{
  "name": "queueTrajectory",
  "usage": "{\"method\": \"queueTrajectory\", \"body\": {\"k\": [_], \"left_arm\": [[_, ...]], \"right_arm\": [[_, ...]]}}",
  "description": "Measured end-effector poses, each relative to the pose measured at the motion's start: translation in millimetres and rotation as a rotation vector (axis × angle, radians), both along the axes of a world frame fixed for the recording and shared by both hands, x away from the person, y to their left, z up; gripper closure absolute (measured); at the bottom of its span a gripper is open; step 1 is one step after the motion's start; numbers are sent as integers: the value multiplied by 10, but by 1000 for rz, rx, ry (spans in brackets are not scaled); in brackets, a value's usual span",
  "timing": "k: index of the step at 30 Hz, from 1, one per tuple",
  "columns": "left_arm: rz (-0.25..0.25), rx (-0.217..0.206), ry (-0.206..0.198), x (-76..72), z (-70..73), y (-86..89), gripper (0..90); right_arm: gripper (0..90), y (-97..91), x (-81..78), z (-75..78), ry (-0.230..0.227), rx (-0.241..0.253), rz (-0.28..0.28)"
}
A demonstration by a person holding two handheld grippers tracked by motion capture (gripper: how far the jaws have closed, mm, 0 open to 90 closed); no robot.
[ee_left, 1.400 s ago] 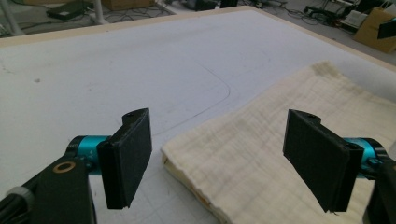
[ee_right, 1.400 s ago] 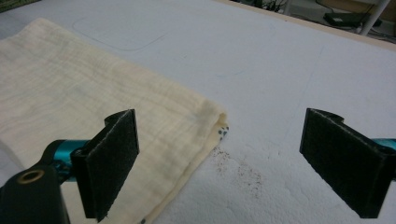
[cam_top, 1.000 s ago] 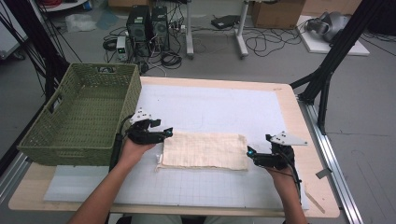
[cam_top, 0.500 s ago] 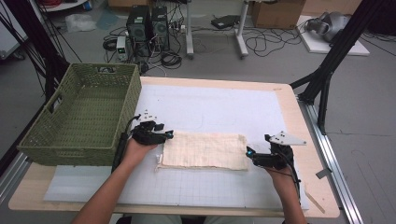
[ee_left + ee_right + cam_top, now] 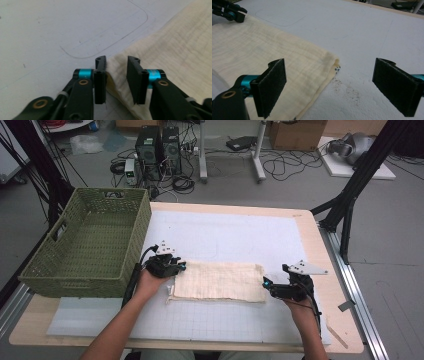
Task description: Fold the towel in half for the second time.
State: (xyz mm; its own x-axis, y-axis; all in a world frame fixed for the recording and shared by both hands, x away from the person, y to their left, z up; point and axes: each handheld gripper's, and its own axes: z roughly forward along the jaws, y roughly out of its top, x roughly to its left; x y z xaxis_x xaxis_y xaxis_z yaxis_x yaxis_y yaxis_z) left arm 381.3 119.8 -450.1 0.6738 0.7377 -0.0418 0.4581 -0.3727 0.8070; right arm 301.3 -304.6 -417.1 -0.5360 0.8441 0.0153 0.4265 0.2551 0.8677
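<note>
A folded cream cloth lies flat on the white mat near the front of the table. My left gripper is at the cloth's far left corner. Its jaws have just been closing, and in the left gripper view that corner of the cloth lies in the narrow gap between them, not pinched. My right gripper rests at the cloth's right end. In the right gripper view its jaws stand wide open around the right corner of the cloth. The left gripper shows there at the far end.
A green woven basket stands at the table's left side, close to my left hand. The wooden table edge borders the mat on the right. Black frame legs, cables and computer boxes are on the floor beyond the table.
My left gripper has sunk slightly onto the cloth's left corner and its jaws have narrowed. The right gripper and the cloth have kept still.
</note>
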Motion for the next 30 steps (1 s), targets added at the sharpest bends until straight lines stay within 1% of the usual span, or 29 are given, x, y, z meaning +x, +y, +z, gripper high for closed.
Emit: {"method": "queueTrajectory", "body": {"k": [1, 2, 3, 5, 7, 13, 14, 15, 16, 17, 18, 20, 23, 24, 25, 26, 28, 30], "left_arm": [[7, 5, -4, -4, 0, -6, 730], [7, 2, -5, -5, 0, -4, 778], [3, 2, -5, -3, 0, -3, 819], [-1, 3, -7, -5, 1, 0, 845], [1, -7, -2, -3, 2, 9, 850], [6, -55, 6, 6, 12, 68, 856], [8, -68, 10, 9, 13, 81, 856], [13, -79, 9, 9, 16, 90, 855], [15, -91, 7, 7, 20, 98, 855], [17, -99, 3, 4, 27, 104, 855], [16, -102, -1, 1, 37, 110, 855], [19, -116, -4, -4, 49, 119, 851], [18, -115, -4, 0, 54, 136, 851], [23, -125, -3, -1, 50, 131, 852], [22, -123, -3, 0, 49, 135, 853], [19, -124, -2, 1, 48, 139, 853], [19, -124, -3, 3, 47, 143, 853], [20, -130, -1, 6, 39, 141, 853]], "right_arm": [[112, -1, 6, -3, 2, -1, 2], [112, 5, 9, -6, 6, 5, -1], [112, 4, 14, -8, 7, -1, 0], [112, 6, 25, -15, 10, -3, -6], [111, 10, 37, -22, 16, -3, -11], [111, 17, 88, -42, 21, -5, -13], [111, 21, 104, -43, 29, -2, -23], [111, 26, 134, -47, 30, -3, -27], [111, 31, 165, -51, 40, -7, -30], [111, 45, 206, -58, 50, -14, -22], [111, 62, 249, -68, 60, -32, -15], [112, 99, 338, -83, 79, -48, -9], [112, 140, 471, -98, 97, -38, -2], [112, 156, 509, -99, 101, -41, -3], [136, 163, 554, -101, 99, -51, -8], [211, 168, 586, -95, 107, -53, -4], [327, 167, 638, -92, 93, -64, 18], [429, 170, 701, -108, 113, -60, 33]]}}
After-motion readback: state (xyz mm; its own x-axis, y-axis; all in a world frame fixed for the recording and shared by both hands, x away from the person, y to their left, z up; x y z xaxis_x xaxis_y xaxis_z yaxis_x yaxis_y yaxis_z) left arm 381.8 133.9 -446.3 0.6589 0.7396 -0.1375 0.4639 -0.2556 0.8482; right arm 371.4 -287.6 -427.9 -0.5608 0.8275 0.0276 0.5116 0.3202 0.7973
